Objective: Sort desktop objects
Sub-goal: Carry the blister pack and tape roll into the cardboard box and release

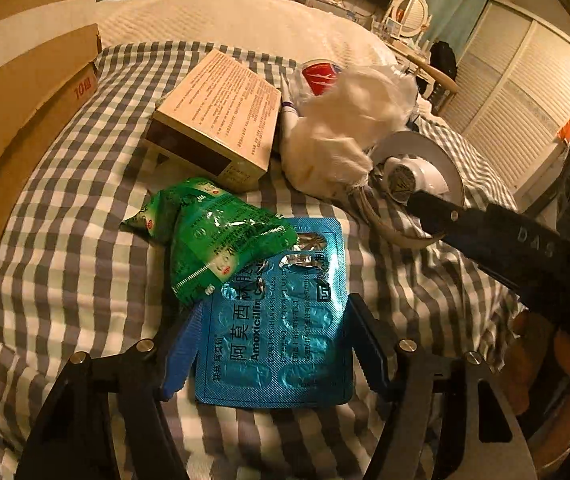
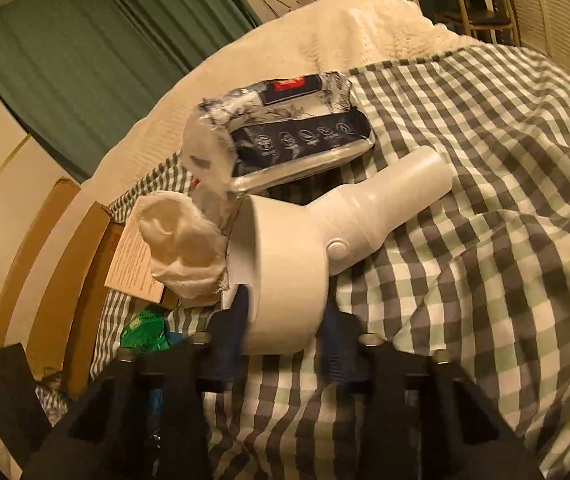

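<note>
Your left gripper [image 1: 271, 354] stood released astride the pill sheet [image 1: 281, 320]; your right gripper [image 2: 285, 328] clenched the white lamp [image 2: 285, 272]. Squeezing the sheet's edges squarely was wise.

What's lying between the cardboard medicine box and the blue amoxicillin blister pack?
A crumpled green foil packet, in the left wrist view. Its lower end overlaps the blister pack's top corner, just below the box.
</note>
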`<state>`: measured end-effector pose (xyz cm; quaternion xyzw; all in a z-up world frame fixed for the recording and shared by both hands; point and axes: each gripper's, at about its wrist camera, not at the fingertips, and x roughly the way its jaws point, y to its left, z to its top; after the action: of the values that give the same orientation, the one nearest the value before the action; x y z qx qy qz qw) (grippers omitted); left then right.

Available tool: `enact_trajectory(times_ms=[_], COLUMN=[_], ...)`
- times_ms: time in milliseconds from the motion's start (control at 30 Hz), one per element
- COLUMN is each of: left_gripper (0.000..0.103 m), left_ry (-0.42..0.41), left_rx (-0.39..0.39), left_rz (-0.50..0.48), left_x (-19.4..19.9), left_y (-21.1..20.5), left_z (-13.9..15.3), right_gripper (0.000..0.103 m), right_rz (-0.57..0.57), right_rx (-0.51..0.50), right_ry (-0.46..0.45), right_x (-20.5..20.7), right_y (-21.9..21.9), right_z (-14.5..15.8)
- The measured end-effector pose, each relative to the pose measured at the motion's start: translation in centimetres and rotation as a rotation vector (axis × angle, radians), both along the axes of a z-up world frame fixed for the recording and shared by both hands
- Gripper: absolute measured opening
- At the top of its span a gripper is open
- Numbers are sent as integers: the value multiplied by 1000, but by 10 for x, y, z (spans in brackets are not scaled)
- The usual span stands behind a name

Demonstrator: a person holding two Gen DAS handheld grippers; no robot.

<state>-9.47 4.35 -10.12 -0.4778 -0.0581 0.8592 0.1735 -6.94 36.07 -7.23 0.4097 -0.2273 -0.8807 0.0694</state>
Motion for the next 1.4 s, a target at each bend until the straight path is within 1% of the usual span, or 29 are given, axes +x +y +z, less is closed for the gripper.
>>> enact_trajectory(times_ms=[67,167,267,300,367,500,633,733,867,933,967,1000,1067,1133,1167,1267,1333,1400], left_gripper=[71,71,71,71,70,70,70,70,70,71,71,71,71,71,71,71,71,71], left_ry=[0,13,16,16,14,38,65,106,194,230,254,283,326,362,378,391,378,345], left_rx=[12,7,25,30,39,53,110,136,153,157,159,159,146,123,100,40,6,-11], left_rz=[-5,-7,-9,-14,-35,-48,-23,5,67,97,117,134,156,179,193,222,243,257], left_x=[6,16,24,26,33,43,49,44,38,35,34,33,29,23,18,9,0,-11], left_y=[-4,-9,-15,-16,-19,-29,-47,-65,-104,-122,-134,-147,-168,-190,-203,-234,-252,-268], left_z=[7,17,25,27,32,48,71,94,137,155,167,179,198,214,220,223,216,202], right_gripper=[30,29,29,29,29,29,29,29,29,29,29,29,29,29,29,29,29,29], right_rz=[13,37,54,60,53,36,55,74,108,132,152,163,209,257,280,340,370,393], right_rx=[30,82,203,230,256,265,326,372,423,439,452,460,459,448,440,398,386,370], right_ry=[8,21,39,38,34,19,6,14,69,109,138,158,211,255,270,303,307,295], right_x=[10,27,49,57,71,101,127,136,138,136,134,132,125,114,109,91,73,57], right_y=[-5,-12,-22,-25,-28,-33,-47,-64,-88,-103,-115,-124,-150,-179,-192,-234,-263,-285], right_z=[4,15,33,40,51,65,75,93,134,158,174,184,213,235,242,256,256,250])
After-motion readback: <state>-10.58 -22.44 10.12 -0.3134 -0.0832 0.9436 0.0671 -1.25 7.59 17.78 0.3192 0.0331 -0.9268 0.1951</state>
